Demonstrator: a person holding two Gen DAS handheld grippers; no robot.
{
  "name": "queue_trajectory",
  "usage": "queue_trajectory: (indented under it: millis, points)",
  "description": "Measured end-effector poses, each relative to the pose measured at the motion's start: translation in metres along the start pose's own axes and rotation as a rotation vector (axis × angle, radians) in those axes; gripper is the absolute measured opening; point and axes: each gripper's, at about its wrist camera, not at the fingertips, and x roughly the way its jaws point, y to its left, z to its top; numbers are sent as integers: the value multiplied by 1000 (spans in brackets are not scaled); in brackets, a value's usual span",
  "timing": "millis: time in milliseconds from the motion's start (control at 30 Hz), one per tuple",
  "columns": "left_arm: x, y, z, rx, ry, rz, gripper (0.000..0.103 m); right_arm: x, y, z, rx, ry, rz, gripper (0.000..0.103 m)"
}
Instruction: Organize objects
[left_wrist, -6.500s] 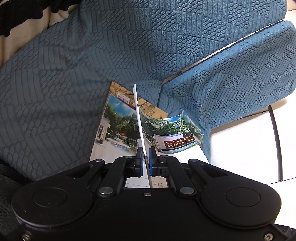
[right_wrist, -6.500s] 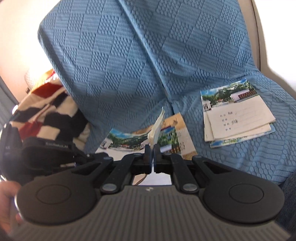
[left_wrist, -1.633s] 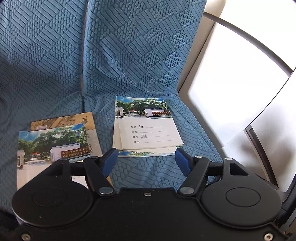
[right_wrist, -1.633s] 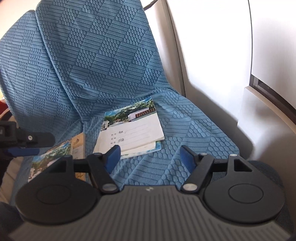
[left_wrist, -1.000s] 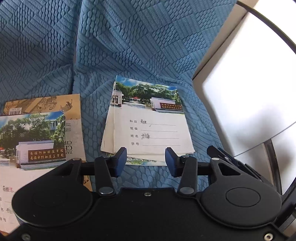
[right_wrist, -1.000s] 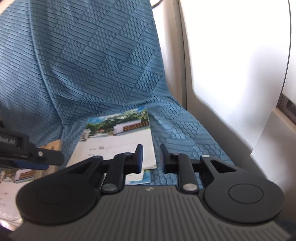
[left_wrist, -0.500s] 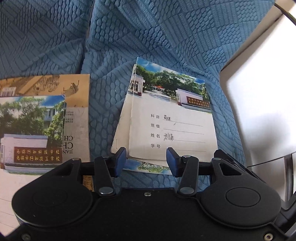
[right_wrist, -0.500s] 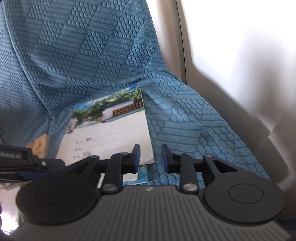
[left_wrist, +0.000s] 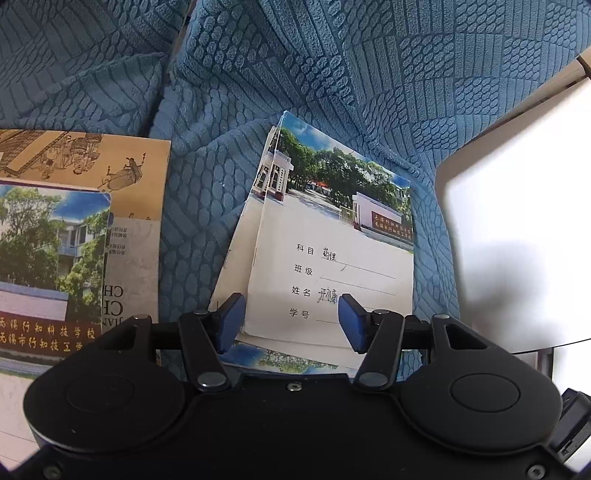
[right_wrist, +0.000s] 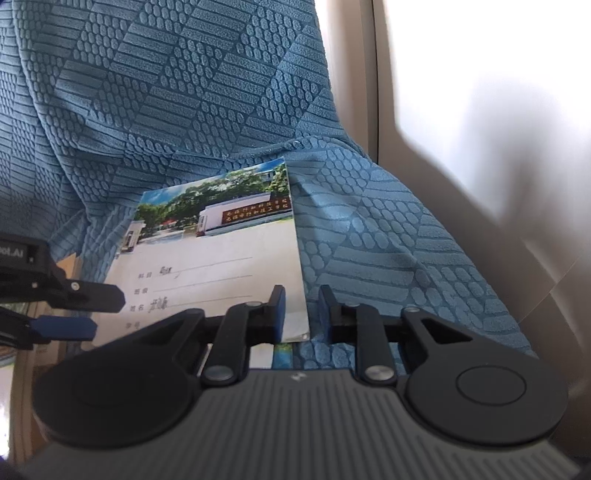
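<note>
Notebooks: thin paper stack on the textured blue seat cover, directly ahead of both tongs, long axis pointing away.
Left tongs: wide, empty, straddling the near edge.
Right tongs: narrow gap, empty, at the near right corner.
Second pile: left of the left tongs.

Sofa seat beside a bright wall

A textured blue cover drapes the cushions; a beige frame borders the sunlit white wall.
</note>
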Motion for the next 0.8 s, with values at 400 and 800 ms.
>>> queue_trajectory:
  millis: [400, 800]
  points:
    - [-12, 19, 10, -99, -14, -193, 38, 0, -1, -1, 35, -17, 15, 16]
    - [21, 20, 11, -142, 53, -173, 24, -2, -6, 1, 88, -19, 32, 15]
